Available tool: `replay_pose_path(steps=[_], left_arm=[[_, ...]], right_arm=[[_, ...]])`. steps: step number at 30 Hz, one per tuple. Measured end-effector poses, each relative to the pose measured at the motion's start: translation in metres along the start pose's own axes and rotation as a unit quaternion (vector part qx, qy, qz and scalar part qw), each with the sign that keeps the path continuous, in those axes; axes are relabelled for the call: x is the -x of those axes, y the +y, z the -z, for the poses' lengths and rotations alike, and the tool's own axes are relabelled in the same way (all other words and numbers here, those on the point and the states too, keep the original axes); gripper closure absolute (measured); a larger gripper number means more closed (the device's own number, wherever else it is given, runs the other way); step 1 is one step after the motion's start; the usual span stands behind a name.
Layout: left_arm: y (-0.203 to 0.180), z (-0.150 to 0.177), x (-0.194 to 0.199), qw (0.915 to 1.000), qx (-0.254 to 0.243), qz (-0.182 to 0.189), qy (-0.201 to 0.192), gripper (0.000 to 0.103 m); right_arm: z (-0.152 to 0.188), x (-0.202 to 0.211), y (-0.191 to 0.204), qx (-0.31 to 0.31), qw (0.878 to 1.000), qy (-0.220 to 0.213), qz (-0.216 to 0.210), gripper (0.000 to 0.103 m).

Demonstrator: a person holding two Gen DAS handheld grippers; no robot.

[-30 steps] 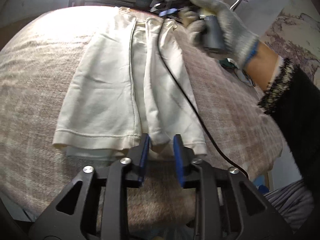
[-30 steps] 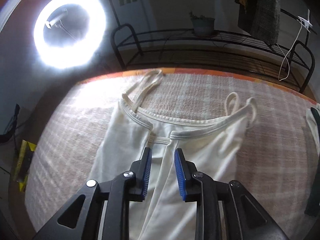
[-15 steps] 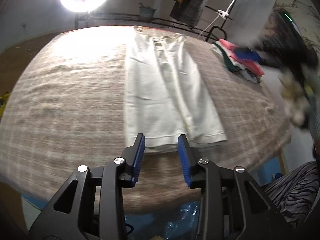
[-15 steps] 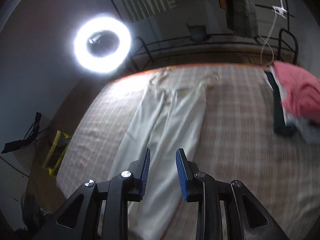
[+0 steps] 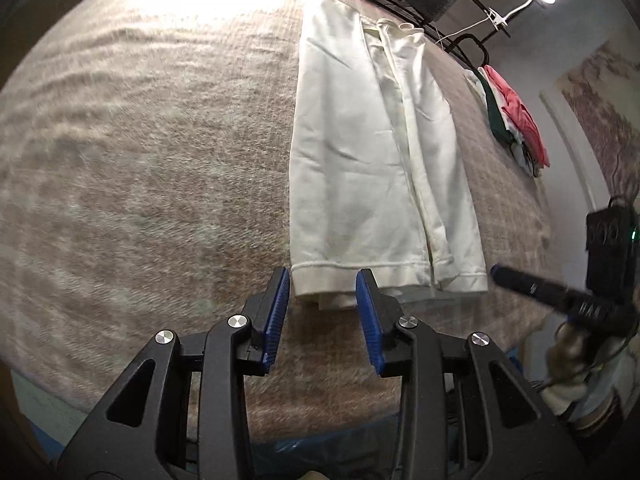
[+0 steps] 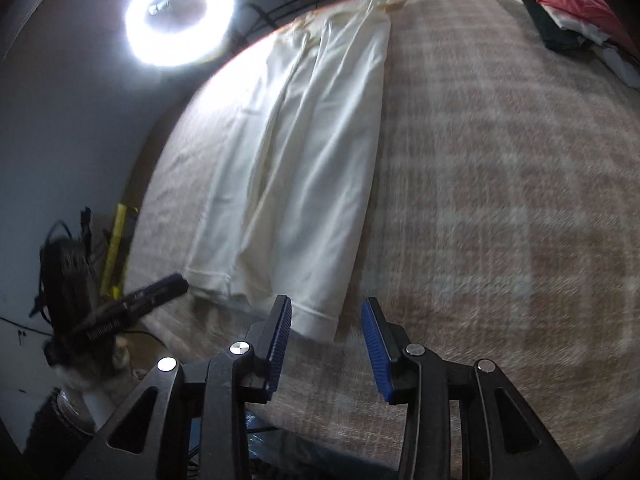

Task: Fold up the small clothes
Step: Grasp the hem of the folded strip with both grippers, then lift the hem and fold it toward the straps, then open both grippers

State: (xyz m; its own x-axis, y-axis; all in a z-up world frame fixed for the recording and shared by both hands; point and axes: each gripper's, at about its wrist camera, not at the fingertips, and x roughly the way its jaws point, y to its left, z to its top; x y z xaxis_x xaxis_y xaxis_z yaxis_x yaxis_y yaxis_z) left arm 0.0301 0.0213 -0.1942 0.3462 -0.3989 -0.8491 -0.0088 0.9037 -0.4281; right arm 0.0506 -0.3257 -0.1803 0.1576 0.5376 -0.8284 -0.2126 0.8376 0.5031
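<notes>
Both tongs, left (image 5: pixel 322 300) and right (image 6: pixel 326 328), now gape at garment (image 5: pixel 376 152) hem

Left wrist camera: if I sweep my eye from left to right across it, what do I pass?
Bare checked blanket → cream folded garment → stack of folded clothes, pink on top → the other gripper, coming in at the right edge.

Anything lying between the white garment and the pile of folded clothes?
Nothing: only bare blanket separates the white garment from the clothes pile, clearest in the right wrist view.
</notes>
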Motion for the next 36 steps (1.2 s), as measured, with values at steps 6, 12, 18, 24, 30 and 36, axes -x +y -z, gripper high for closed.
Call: replay_pose_path(steps=[6,12,18,24,30,36], left_arm=[[0.004,-0.01,-0.011,0.9996,0.024,0.013,0.007,0.082],[-0.005,-0.012,-0.006,0.9999,0.011,0.004,-0.01,0.102],[-0.004,-0.005,-0.004,1.0,-0.001,0.0,-0.009,0.102],[-0.007,-0.005,-0.01,0.9999,-0.006,-0.011,-0.007,0.102],[-0.01,-0.015,0.004,0.9998,0.005,0.008,-0.015,0.102],[-0.018,-0.042,0.019,0.999,0.008,0.019,-0.039,0.102]], right_arm=[[0.003,-0.022,-0.002,0.009,1.0,0.025,-0.005,0.085],[0.007,-0.02,-0.003,0.012,0.999,0.016,-0.032,0.101],[0.011,0.005,-0.015,-0.007,0.998,-0.009,-0.068,0.101],[0.011,-0.019,-0.015,-0.011,0.999,0.021,-0.043,0.101],[0.002,-0.008,-0.023,-0.036,0.996,0.008,-0.082,0.101],[-0.014,0.007,-0.029,-0.051,0.993,-0.012,-0.109,0.101]])
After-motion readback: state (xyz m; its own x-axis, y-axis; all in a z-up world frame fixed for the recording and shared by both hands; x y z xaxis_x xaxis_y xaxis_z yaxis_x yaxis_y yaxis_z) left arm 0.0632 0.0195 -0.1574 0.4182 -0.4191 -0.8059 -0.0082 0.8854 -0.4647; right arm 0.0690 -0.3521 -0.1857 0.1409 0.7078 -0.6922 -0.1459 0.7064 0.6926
